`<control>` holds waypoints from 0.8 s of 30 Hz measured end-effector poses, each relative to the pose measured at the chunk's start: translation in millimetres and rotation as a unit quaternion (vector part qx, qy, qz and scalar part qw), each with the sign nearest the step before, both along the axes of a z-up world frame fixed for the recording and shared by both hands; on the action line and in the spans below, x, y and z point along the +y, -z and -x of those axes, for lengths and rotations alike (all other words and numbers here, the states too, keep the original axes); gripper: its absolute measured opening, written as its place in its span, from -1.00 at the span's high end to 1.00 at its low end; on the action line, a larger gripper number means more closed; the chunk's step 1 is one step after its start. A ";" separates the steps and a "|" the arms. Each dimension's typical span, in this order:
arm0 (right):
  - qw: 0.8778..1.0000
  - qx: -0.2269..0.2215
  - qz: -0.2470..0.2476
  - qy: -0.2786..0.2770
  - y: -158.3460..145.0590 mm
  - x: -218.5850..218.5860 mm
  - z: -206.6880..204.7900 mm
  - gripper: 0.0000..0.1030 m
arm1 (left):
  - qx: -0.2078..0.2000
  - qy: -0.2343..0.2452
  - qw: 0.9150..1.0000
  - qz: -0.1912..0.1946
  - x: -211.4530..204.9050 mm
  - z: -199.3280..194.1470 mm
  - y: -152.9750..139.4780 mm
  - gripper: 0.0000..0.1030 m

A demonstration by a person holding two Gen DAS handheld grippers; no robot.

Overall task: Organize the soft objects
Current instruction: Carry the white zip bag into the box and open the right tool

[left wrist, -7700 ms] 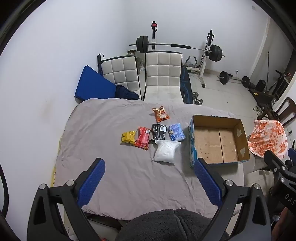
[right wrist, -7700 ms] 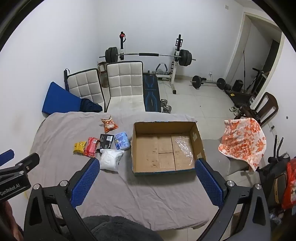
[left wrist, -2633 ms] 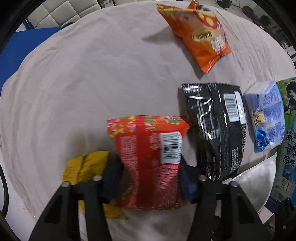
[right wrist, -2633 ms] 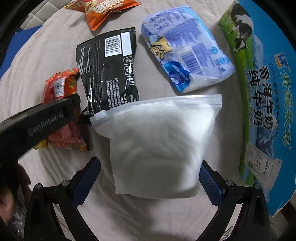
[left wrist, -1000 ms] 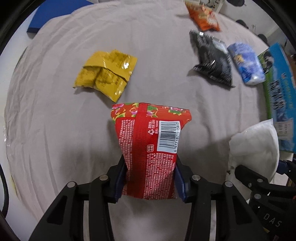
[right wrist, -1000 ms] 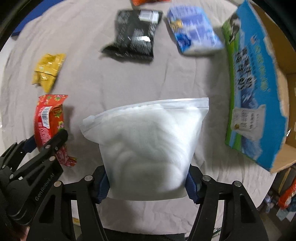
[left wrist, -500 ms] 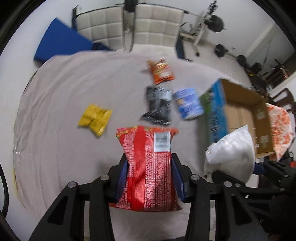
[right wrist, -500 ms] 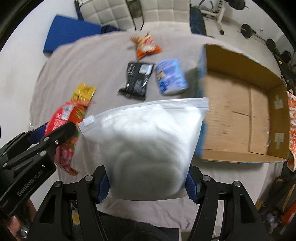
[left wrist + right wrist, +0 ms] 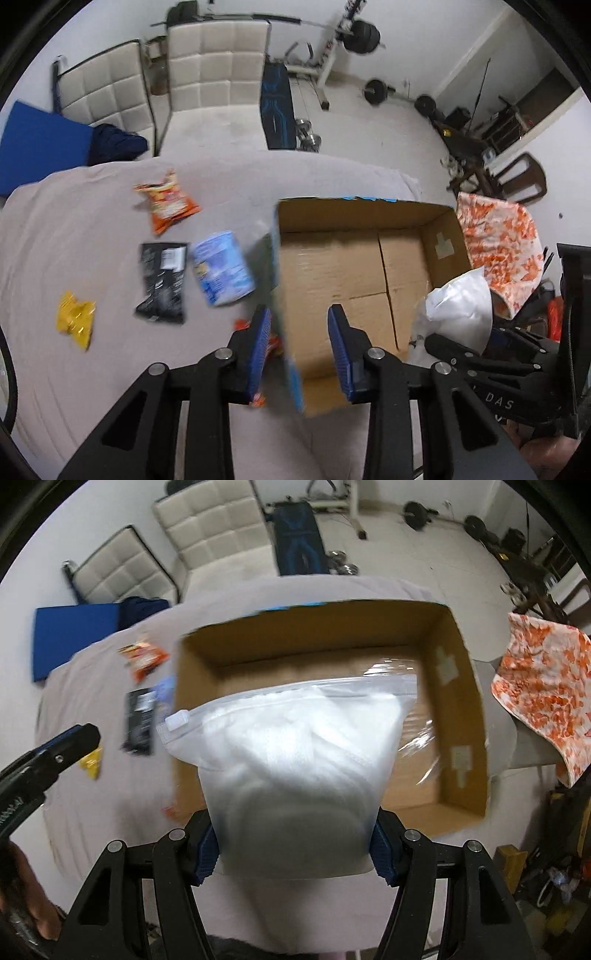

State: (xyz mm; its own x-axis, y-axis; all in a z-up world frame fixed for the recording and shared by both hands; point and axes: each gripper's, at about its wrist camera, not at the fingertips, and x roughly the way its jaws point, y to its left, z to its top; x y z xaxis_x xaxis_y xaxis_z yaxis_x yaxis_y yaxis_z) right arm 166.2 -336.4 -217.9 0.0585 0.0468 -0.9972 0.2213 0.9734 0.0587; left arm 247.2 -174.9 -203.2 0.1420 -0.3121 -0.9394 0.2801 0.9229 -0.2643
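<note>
left wrist view: the left gripper [image 9: 301, 345] hangs over the near wall of the box [image 9: 439, 236], jaws parted with nothing between them. a red packet [image 9: 273, 341] shows only as slivers beside the left finger, outside the box. orange [image 9: 168, 203], black [image 9: 160, 280], blue [image 9: 221, 273] and yellow [image 9: 75, 319] packets lie on the grey surface [image 9: 92, 387].

right wrist view: the right gripper [image 9: 293, 843] clamps a puffy white zip bag [image 9: 291, 749] above the open box [image 9: 461, 657].

Box [image 9: 354, 273] interior bare; near wall [image 9: 286, 332] blocks left tool [image 9: 301, 350].
</note>
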 end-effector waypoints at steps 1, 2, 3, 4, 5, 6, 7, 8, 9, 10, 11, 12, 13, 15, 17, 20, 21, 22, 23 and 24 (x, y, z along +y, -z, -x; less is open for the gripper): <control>1.000 0.007 0.009 0.003 10.4 -16.8 -8.6 -0.33 | 0.007 0.002 1.000 0.000 -9.0 -4.7 6.4 0.42; 1.000 0.012 0.012 0.006 19.2 -28.6 -15.2 -0.33 | 0.023 0.003 1.000 0.003 -24.0 -12.7 18.7 0.42; 1.000 0.018 0.012 0.007 29.7 -41.8 -23.3 -0.34 | 0.038 0.009 0.999 0.002 -40.7 -20.5 32.3 0.42; 0.999 0.027 0.013 0.009 42.4 -56.0 -32.3 -0.34 | 0.047 0.010 0.999 0.001 -49.6 -23.4 39.3 0.42; 0.999 0.033 0.014 0.012 53.3 -66.5 -38.8 -0.34 | 0.058 0.012 0.998 -0.004 -63.5 -27.4 52.6 0.42; 0.999 0.039 0.015 0.012 66.1 -78.1 -46.3 -0.34 | 0.065 0.015 0.998 -0.008 -73.5 -30.2 62.1 0.42; 0.999 0.048 0.021 0.008 80.6 -88.3 -55.0 -0.35 | 0.076 0.019 0.997 -0.018 -88.6 -35.8 78.7 0.42; 0.998 0.053 0.025 0.007 93.9 -95.4 -61.5 -0.35 | 0.084 0.023 0.996 -0.023 -98.0 -39.2 89.1 0.42; 0.998 0.061 0.026 0.004 106.7 -102.4 -68.0 -0.36 | 0.090 0.025 0.995 -0.029 -106.9 -42.1 98.6 0.41; 0.997 0.069 0.027 0.003 122.5 -109.5 -76.5 -0.36 | 0.097 0.028 0.994 -0.042 -118.4 -45.5 112.4 0.41; 0.997 0.074 0.028 0.002 132.9 -114.2 -81.5 -0.37 | 0.100 0.030 0.993 -0.047 -123.9 -45.9 118.4 0.41; 0.996 0.083 0.025 -0.001 145.3 -120.6 -87.1 -0.39 | 0.105 0.035 0.992 -0.053 -130.4 -46.9 126.5 0.38; 0.996 0.091 0.020 0.000 155.3 -125.8 -92.0 -0.41 | 0.112 0.037 0.991 -0.060 -135.8 -48.2 134.3 0.37; 0.995 0.099 0.017 0.005 167.5 -132.2 -95.1 -0.47 | 0.132 0.035 0.988 -0.066 -141.6 -49.2 149.5 0.33; 0.995 0.097 0.016 0.009 172.4 -138.4 -97.5 -0.60 | 0.142 0.031 0.987 -0.068 -141.9 -49.6 154.0 0.13; 0.996 0.086 0.011 0.007 169.8 -143.7 -99.4 -1.00 | 0.124 0.025 0.990 -0.069 -137.2 -50.4 147.3 -0.57; 0.997 0.081 0.019 0.007 166.7 -145.7 -99.2 -1.00 | 0.113 0.026 0.990 -0.076 -135.8 -50.5 143.6 -0.79; 0.997 0.077 0.026 0.008 163.6 -147.7 -98.8 -1.00 | 0.103 0.026 0.991 -0.082 -133.9 -50.9 139.6 -0.90; 0.997 0.074 0.029 0.009 161.0 -149.6 -98.2 -1.00 | 0.095 0.026 0.991 -0.086 -131.5 -50.5 135.0 -0.92; 0.997 0.072 0.029 0.012 156.5 -149.4 -97.2 -1.00 | 0.091 0.024 0.992 -0.088 -128.8 -50.7 132.7 -0.93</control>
